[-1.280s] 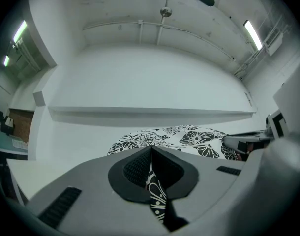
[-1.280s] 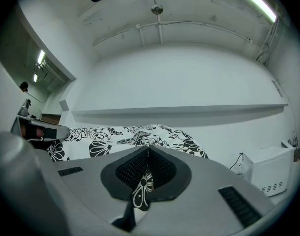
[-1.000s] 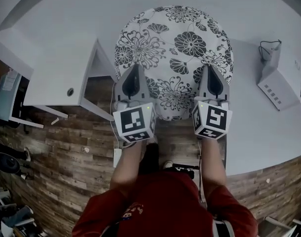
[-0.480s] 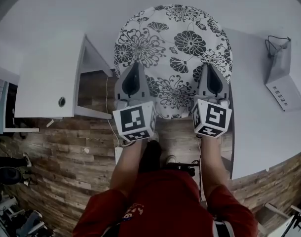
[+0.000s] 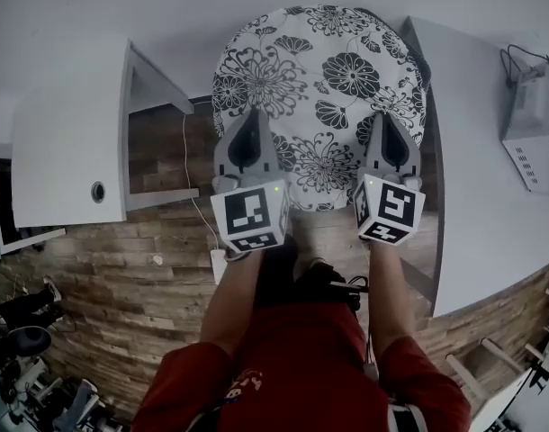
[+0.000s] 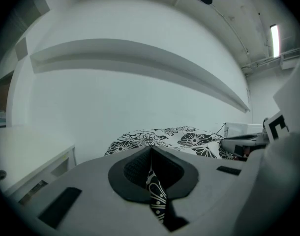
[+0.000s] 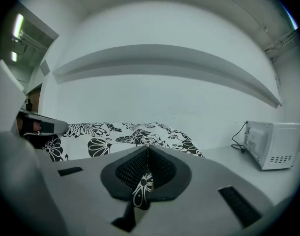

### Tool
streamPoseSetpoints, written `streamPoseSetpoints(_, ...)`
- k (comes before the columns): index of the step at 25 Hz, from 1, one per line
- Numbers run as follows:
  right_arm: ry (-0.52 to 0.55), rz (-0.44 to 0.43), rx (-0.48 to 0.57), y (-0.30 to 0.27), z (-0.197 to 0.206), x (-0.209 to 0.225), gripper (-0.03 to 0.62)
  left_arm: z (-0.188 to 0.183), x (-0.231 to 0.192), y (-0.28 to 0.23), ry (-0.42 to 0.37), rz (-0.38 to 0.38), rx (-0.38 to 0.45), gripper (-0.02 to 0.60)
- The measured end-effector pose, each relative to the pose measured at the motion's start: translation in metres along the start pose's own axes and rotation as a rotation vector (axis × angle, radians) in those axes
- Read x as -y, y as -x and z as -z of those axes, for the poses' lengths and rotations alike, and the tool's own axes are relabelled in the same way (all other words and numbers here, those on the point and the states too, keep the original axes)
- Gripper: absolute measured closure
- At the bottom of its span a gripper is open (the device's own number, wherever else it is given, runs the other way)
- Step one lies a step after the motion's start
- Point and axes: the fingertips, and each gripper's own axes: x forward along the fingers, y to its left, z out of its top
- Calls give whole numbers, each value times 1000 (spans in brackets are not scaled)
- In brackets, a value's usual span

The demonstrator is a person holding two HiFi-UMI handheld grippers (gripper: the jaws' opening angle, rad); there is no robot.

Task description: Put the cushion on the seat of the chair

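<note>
**Cushion swings clear of the tables, held at both sides**

The round flowered cushion (image 5: 319, 88) hangs in the air over the wooden floor (image 5: 121, 277). The left gripper (image 5: 253, 117) and right gripper (image 5: 383, 120) each have their jaws clamped shut on a fold of its near edge; both gripper views show patterned cloth pinched between the pads.

Over the past second the white table (image 5: 67, 142) on the left has slid out from under the cushion, and more bare floor has opened beneath it. The right-hand table (image 5: 481, 178), with its white box (image 5: 531, 124), now lies just beside the cushion's right rim. The grip looks unchanged.

This reads as a carry in progress, the person turning with the load. The cushion rests on no seat, and no chair can be made out in any view.
</note>
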Motion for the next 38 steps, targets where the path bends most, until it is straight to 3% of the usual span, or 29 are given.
streamPoseSetpoints(14, 11, 20, -61, 0, -11, 2, 566, -11, 1, -1, -18, 41, -68, 552)
streamPoseSetpoints(26, 46, -22, -159, -1, -15, 1, 565, -15, 2, -1, -6, 7, -163, 553)
streamPoseSetpoints(31, 34, -72, -227, 0, -28, 5, 565, -35, 7, 3, -19, -24, -227, 552)
streamPoseSetpoints(38, 109, -74, -289, 1, -40, -1, 565, -36, 0, 1, 12, 7, -250, 553)
